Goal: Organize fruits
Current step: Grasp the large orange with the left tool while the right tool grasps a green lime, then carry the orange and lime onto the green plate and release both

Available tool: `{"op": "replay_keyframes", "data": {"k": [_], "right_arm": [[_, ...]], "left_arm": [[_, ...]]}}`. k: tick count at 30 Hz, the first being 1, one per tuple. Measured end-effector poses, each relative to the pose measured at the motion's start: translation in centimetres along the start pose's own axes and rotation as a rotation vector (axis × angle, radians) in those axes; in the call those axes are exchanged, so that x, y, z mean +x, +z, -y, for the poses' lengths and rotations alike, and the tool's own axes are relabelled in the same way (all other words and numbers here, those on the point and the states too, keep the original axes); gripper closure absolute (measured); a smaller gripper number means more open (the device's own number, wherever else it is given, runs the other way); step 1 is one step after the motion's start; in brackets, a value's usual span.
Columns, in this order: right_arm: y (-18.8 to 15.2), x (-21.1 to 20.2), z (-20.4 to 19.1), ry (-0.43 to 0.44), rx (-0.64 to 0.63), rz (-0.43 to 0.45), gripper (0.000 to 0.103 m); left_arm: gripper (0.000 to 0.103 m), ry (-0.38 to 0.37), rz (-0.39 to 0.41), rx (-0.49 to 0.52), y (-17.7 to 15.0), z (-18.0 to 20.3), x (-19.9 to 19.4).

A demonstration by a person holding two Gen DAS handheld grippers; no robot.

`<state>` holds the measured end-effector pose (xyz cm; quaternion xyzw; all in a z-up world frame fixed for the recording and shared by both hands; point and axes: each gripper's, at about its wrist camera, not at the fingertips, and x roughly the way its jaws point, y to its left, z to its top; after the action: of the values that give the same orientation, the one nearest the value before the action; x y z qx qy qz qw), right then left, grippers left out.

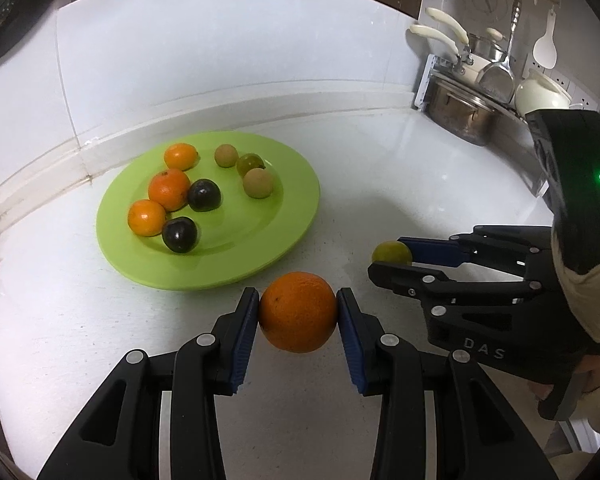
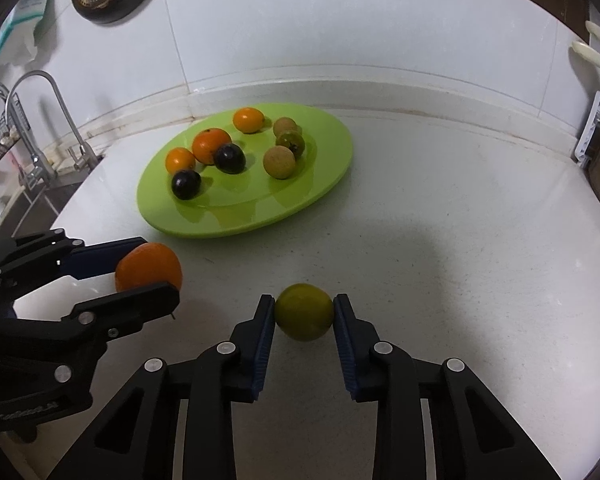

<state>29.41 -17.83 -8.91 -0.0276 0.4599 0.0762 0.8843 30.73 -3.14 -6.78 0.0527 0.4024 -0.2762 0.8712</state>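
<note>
Orange clamped in left gripper — green fruit clamped in right gripper.

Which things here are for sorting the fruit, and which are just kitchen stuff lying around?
For the job:
- round orange fruit, gripped in the left gripper
- small yellow-green fruit, gripped in the right gripper
- flat lime-green plate holding three oranges, two dark fruits, three small brownish-green fruits

Just lying about:
- steel pots on the rack
- white ladle on the wall
- metal tap
</note>
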Motion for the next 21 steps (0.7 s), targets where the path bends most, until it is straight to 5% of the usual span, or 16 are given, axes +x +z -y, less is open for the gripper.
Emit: {"op": "replay_keyframes", "data": {"k": [21], "right_arm": [[1.4,-5.7,-3.4,0.002,-0.008,0.144,0.072]], "left_arm": [[0.064,0.075,0.085,-0.049,0.4,-1.8,-5.0]]}}
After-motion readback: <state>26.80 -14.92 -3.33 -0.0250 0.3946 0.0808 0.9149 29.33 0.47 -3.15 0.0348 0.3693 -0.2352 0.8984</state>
